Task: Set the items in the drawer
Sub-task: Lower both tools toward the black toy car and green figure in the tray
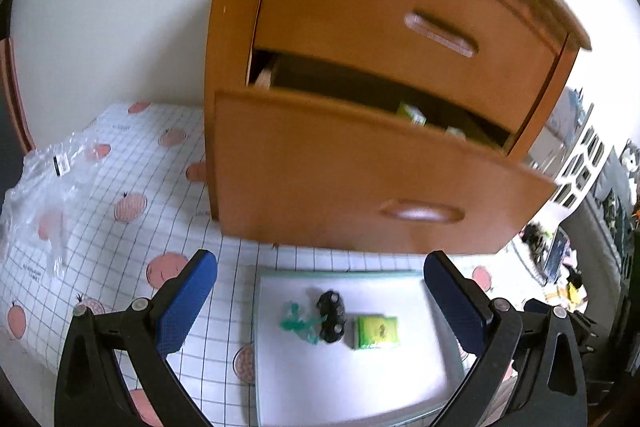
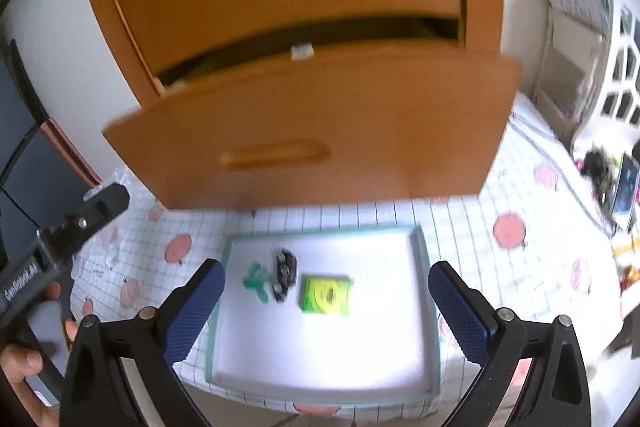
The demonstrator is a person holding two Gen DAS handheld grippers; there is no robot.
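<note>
Blue-padded fingers of the right gripper (image 2: 326, 311) are standing wide apart and holding nothing, framing the white tray (image 2: 424, 267) at the lower centre of the right wrist view. The left gripper (image 1: 320, 303) is likewise spread and empty, hanging over the same tray in its own view.

On the tray three items are lying in a row near its far edge: a green packet (image 2: 326, 295) toward the middle, a black bundle (image 2: 285, 275) just to its left, and a teal scrap (image 2: 256, 282) left of that, close against the bundle. Both views are blurred, so what the black bundle is made of is hard to tell.

Beyond the tray, filling the upper half of each frame, the lower drawer (image 2: 312, 131) of the wooden cabinet (image 1: 224, 27) is standing pulled out, with a few small things already showing in the dark gap behind its front.

The step in hand is probably picking one item. The green packet is sitting clear of the others, so it suits the right gripper: come down straight, straddle its short sides, close only once the pads are level with its edges, then lift high enough to clear the drawer front.
</note>
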